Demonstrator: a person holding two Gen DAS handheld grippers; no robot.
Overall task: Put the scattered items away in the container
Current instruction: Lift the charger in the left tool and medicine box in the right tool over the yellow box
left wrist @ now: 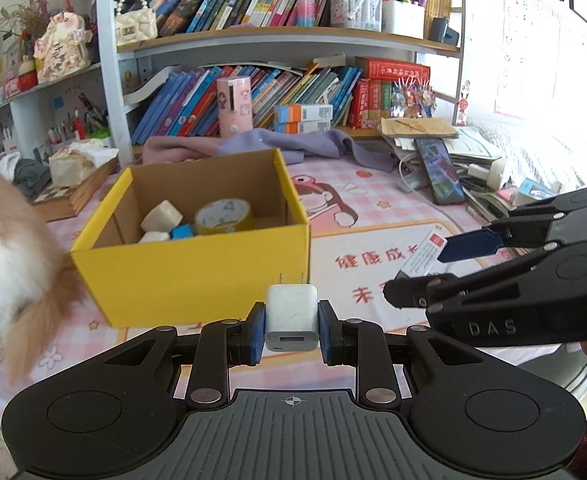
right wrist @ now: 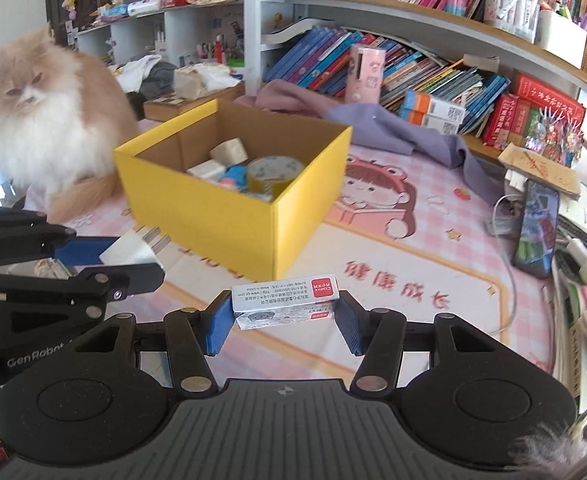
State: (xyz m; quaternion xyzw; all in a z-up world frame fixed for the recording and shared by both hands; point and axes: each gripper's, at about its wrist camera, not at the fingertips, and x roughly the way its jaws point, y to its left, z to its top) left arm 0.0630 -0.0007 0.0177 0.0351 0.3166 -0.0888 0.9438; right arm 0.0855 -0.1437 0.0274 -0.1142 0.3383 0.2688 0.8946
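Jaws of the left gripper [left wrist: 291, 326] clenched on a white USB wall charger [left wrist: 292, 318], prongs pointing away from the camera toward the yellow cardboard box [left wrist: 197, 272]. Jaws of the right gripper [right wrist: 285, 316] clamped on a small white staple box [right wrist: 287, 304], held crosswise by its ends; red label panel reads "Comix", with "Made in China" in the small print.

Right gripper body is marked "DAS" in the left wrist view; left gripper body reads "GenRobot" in the right wrist view.

Both items are held above the table, just short of the box's near wall. Box is open-topped; inside lie a roll of yellow tape [left wrist: 223, 216], two white blocks and a blue item.

A pink mat [left wrist: 373, 216] with red Chinese characters covers the table. Open mat lies right of the box, up to a smartphone [left wrist: 439, 170] and stacked papers. A fluffy orange-and-white cat [right wrist: 49, 120] sits close to the box's left side. Bookshelves stand behind.
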